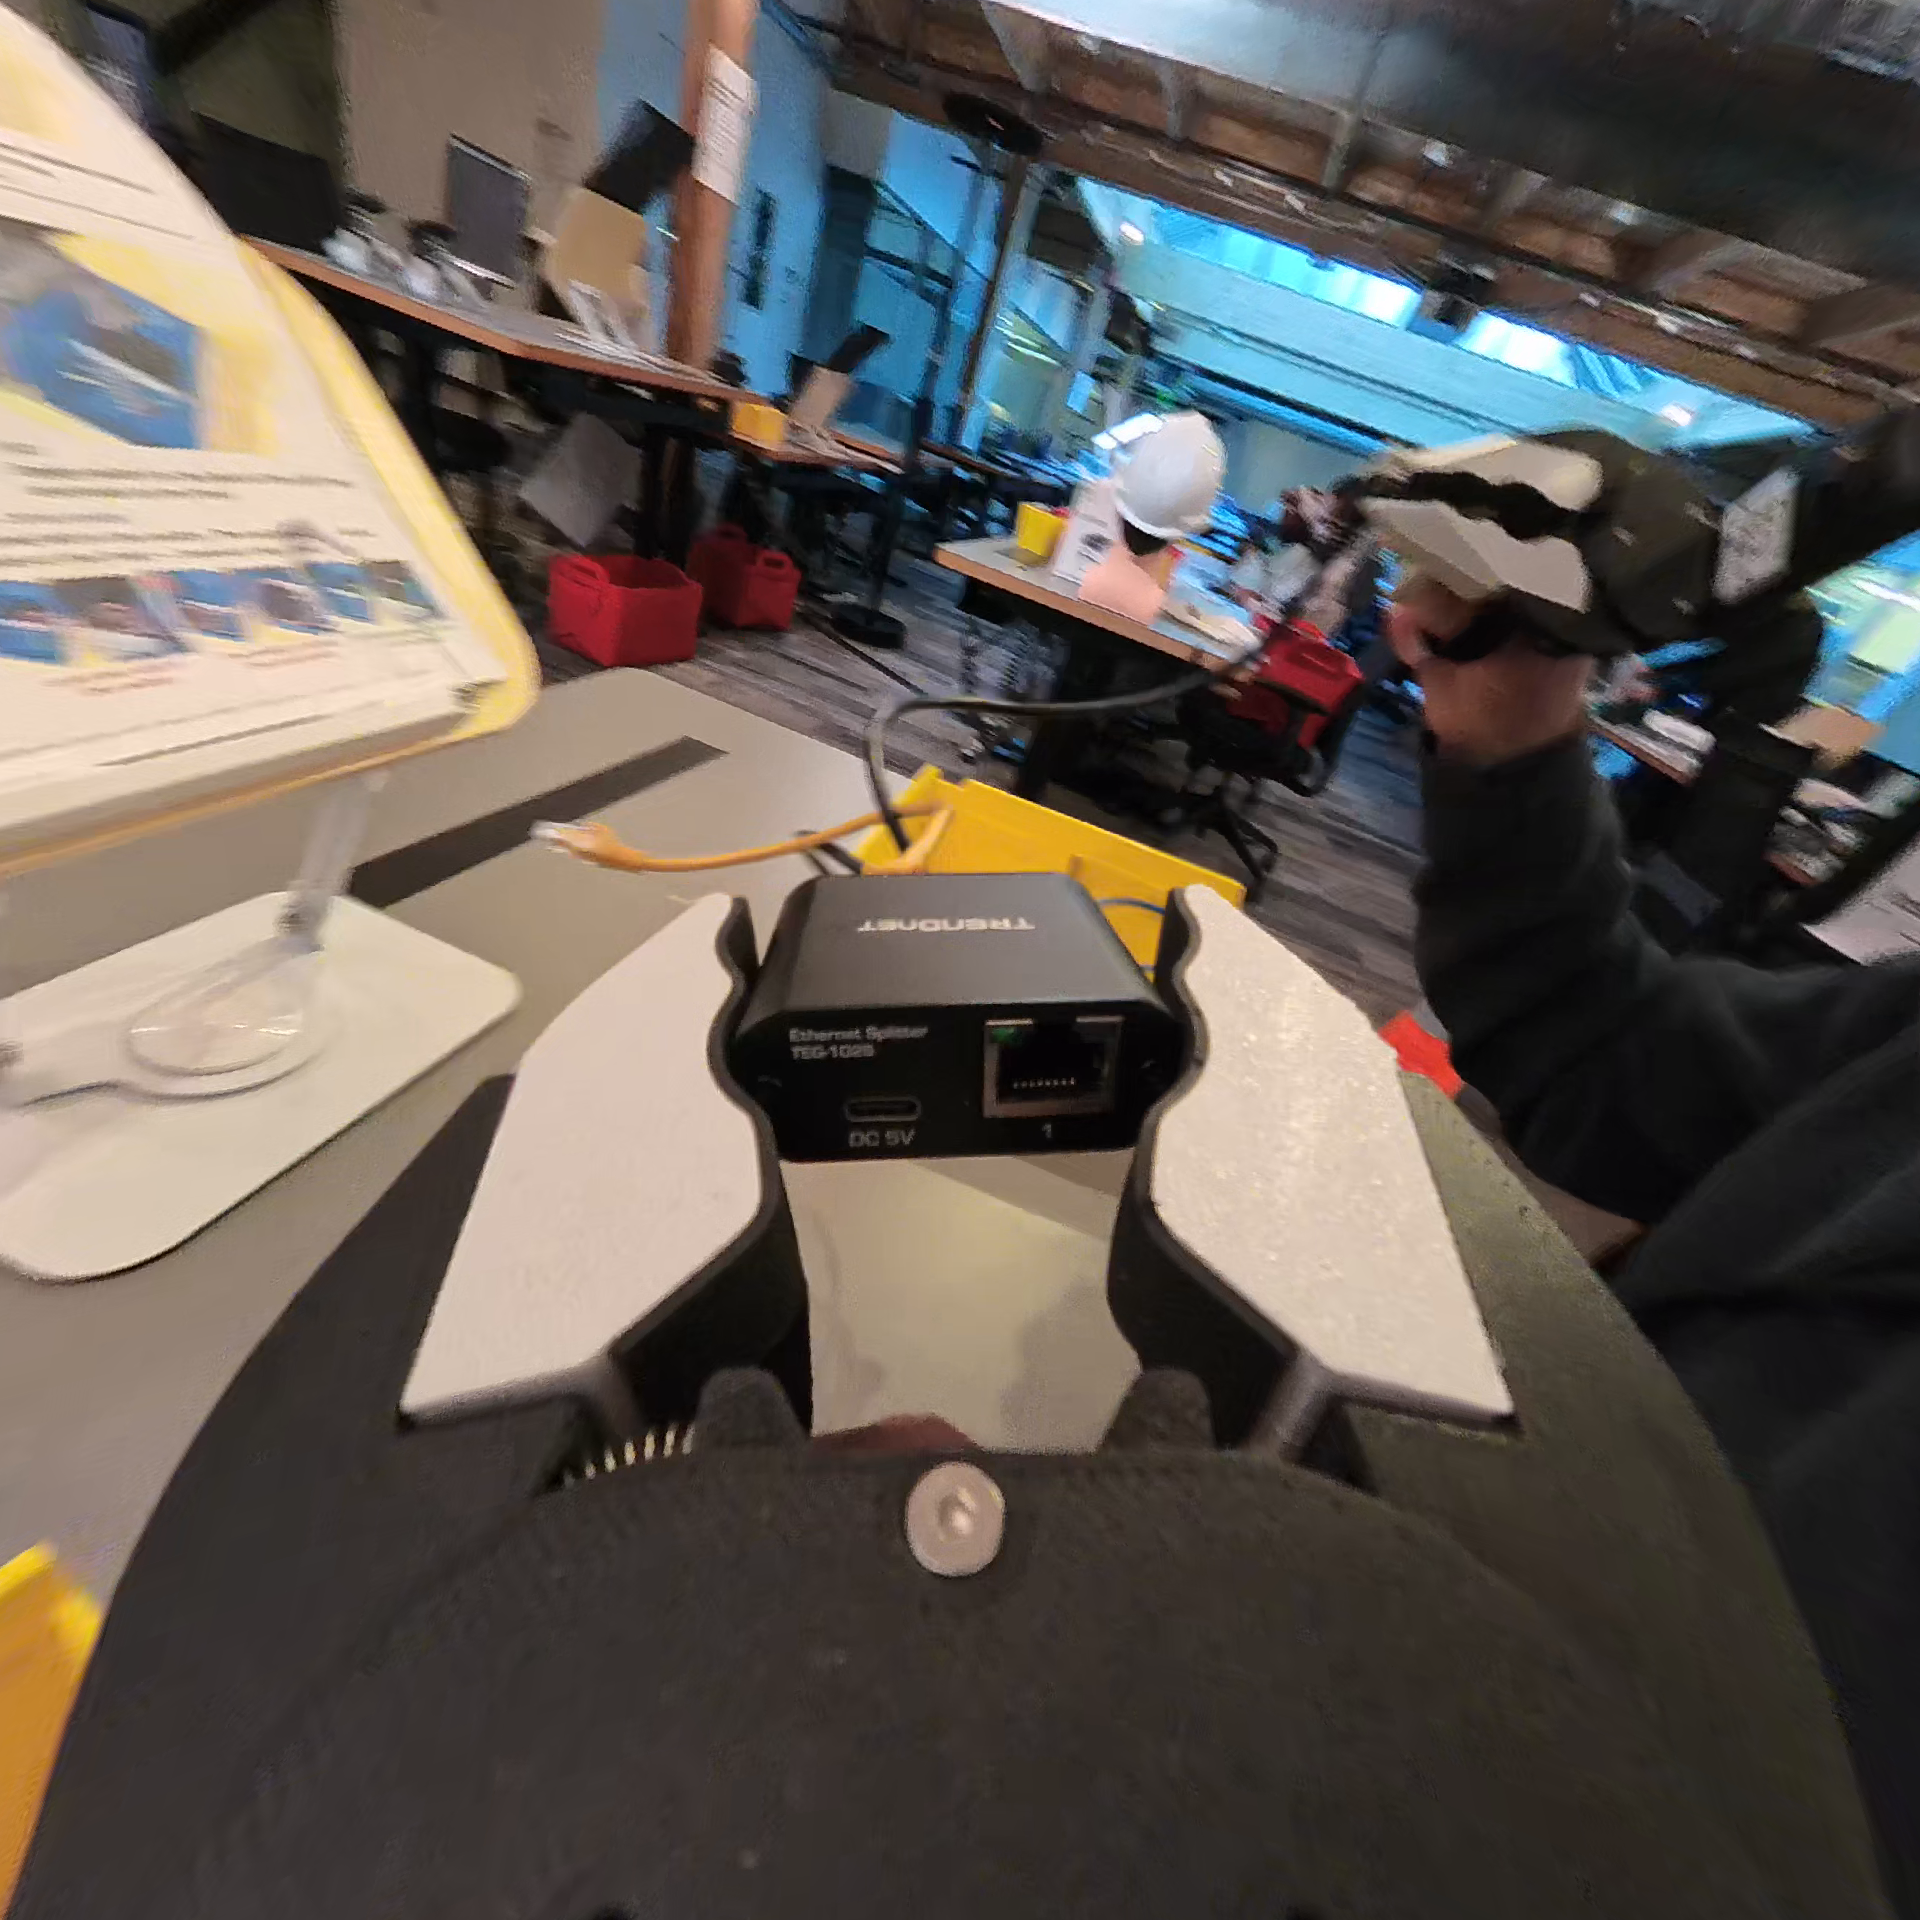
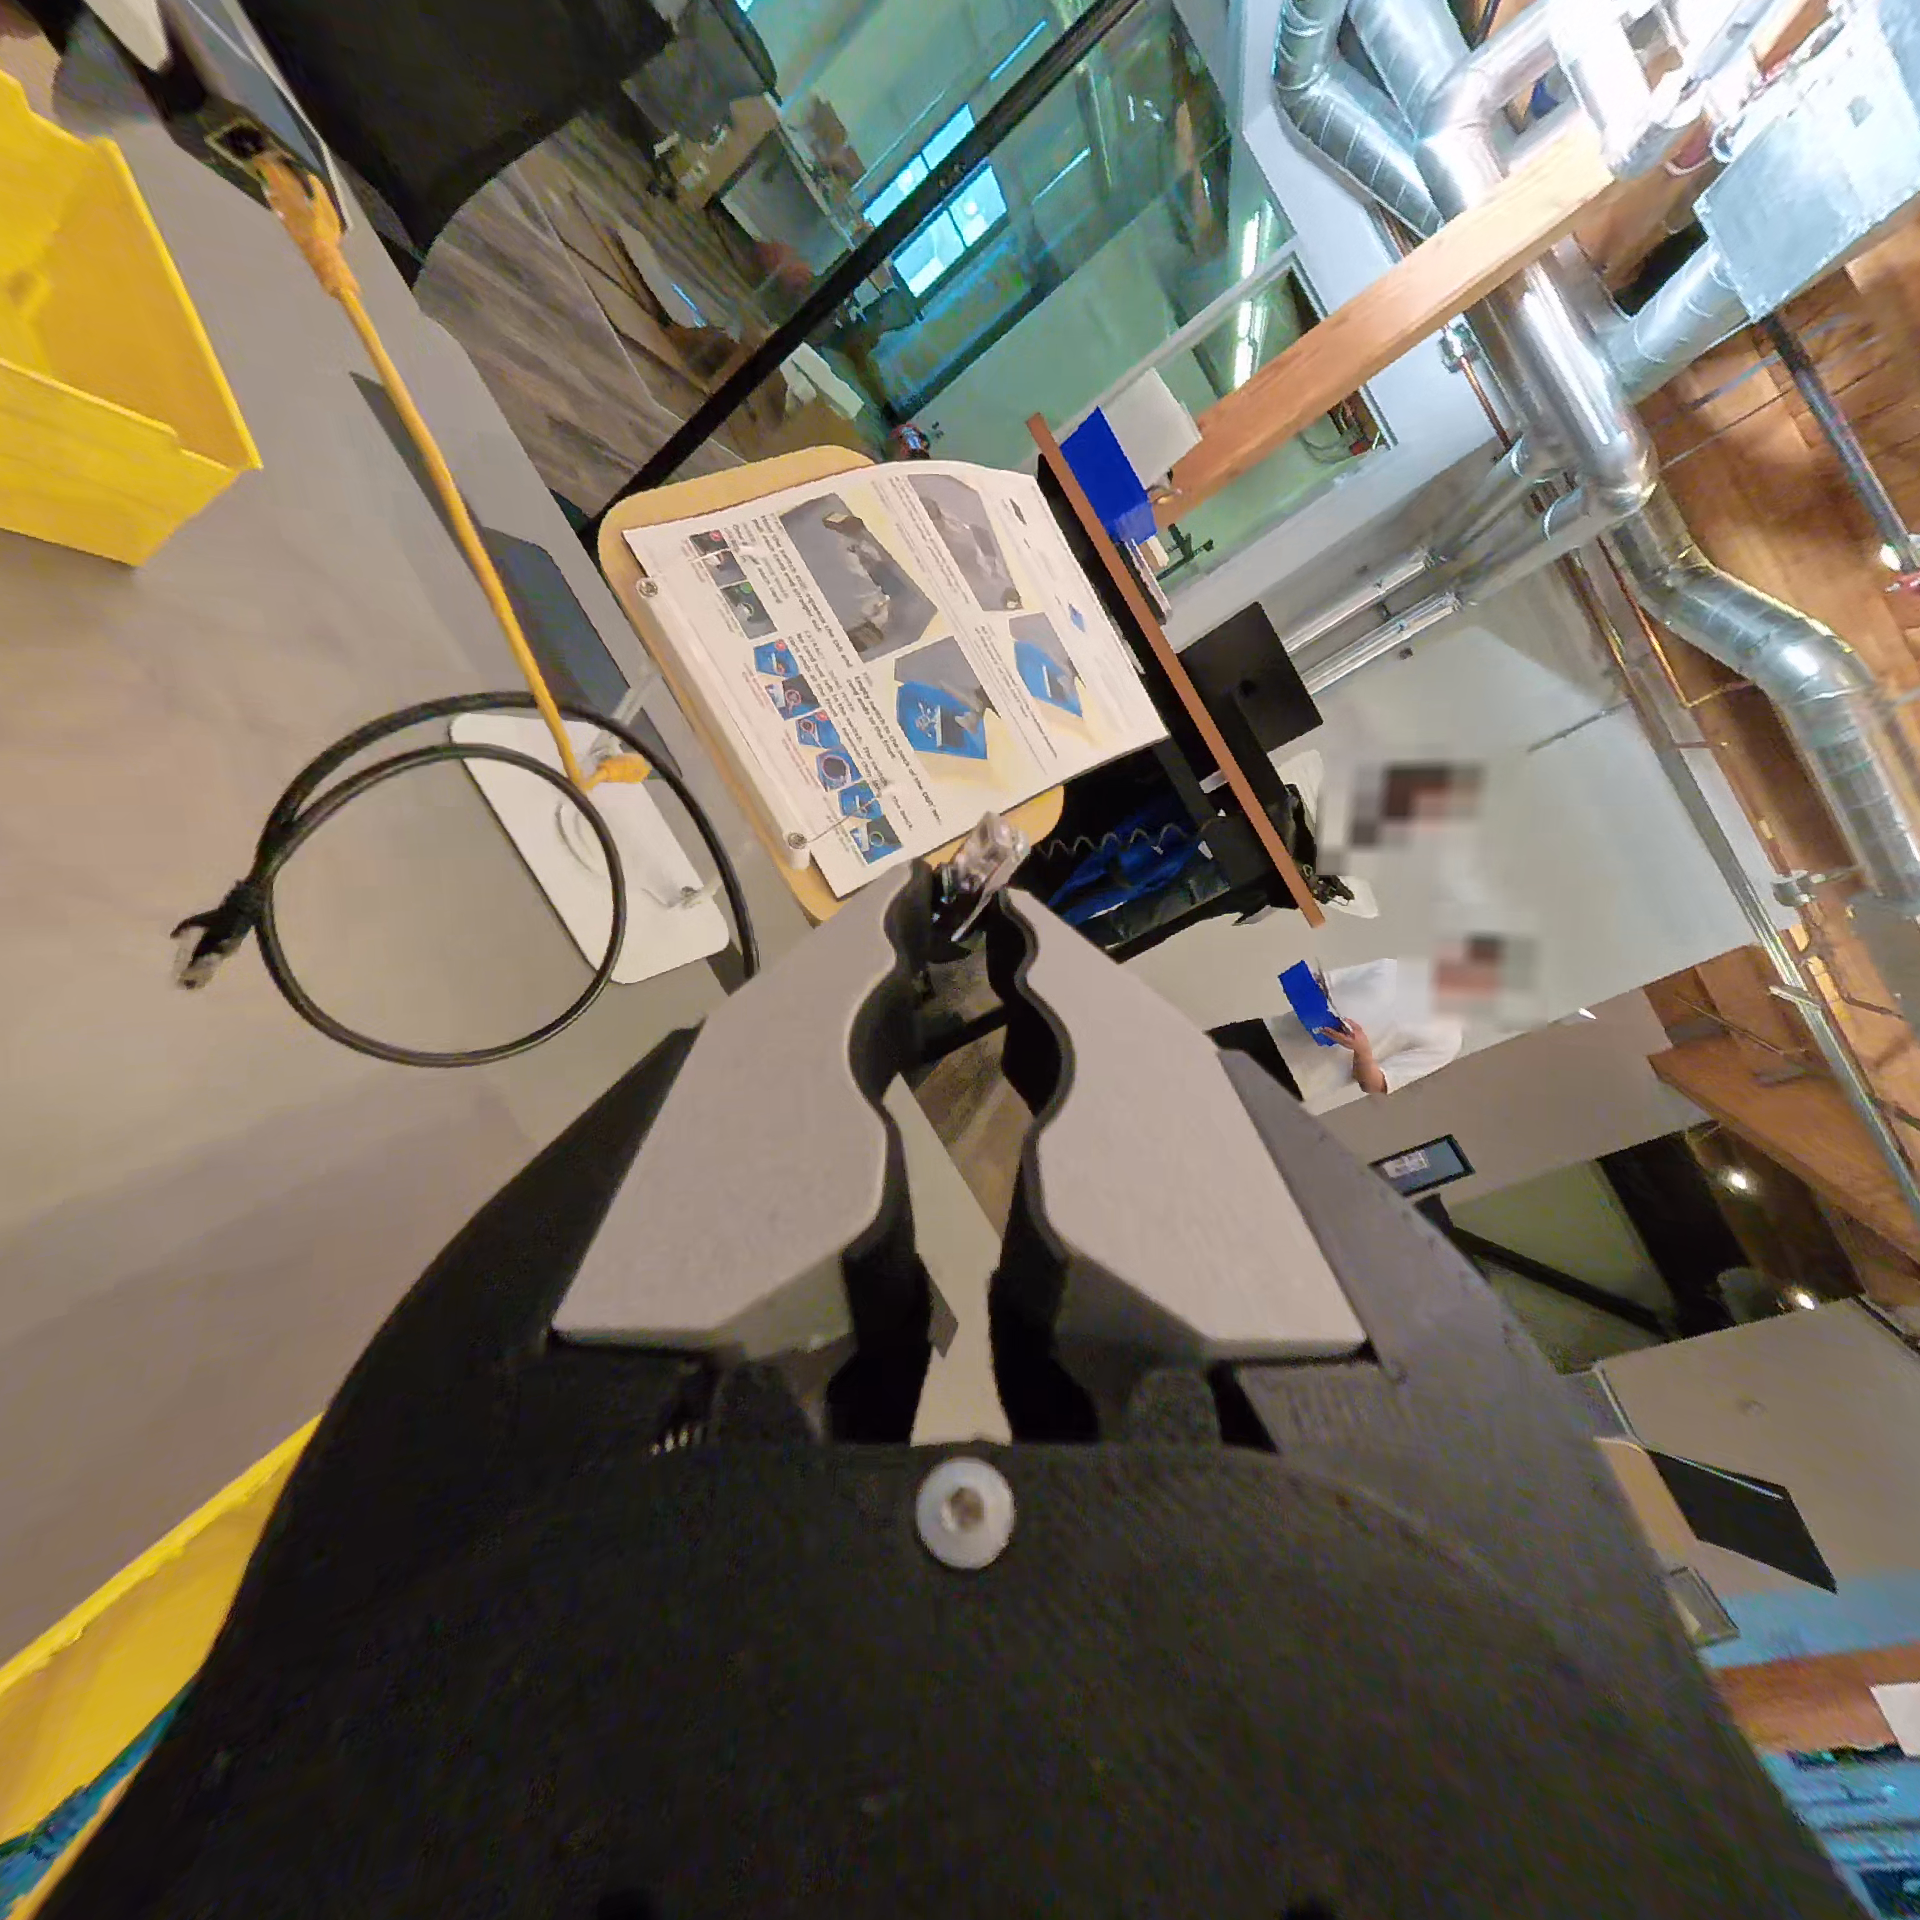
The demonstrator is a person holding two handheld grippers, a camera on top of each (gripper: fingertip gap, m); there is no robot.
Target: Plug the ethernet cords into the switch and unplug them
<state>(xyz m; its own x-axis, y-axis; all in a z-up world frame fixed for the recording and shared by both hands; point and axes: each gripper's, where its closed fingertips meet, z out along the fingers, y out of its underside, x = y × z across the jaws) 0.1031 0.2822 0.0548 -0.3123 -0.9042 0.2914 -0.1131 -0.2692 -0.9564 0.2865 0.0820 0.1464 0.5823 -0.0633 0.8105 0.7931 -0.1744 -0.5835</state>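
The left gripper (image 1: 956,997) holds the small black metal switch box (image 1: 951,1013) between its half-open grey fingers (image 1: 623,1122), while the right gripper (image 2: 961,920), raised above the grey worktop (image 2: 208,1143), pinches the clear plug of the black ethernet cord (image 2: 982,857) at its nearly closed fingertips.

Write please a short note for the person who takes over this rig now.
Left gripper: shut on the switch; its facing port is empty.
Right gripper: shut on the clear plug of the black cord, raised; the cord's other end lies loose on the table.
Yellow cord: seems plugged into the switch's far side.
Left to do: plug in the black cord, then unplug both.
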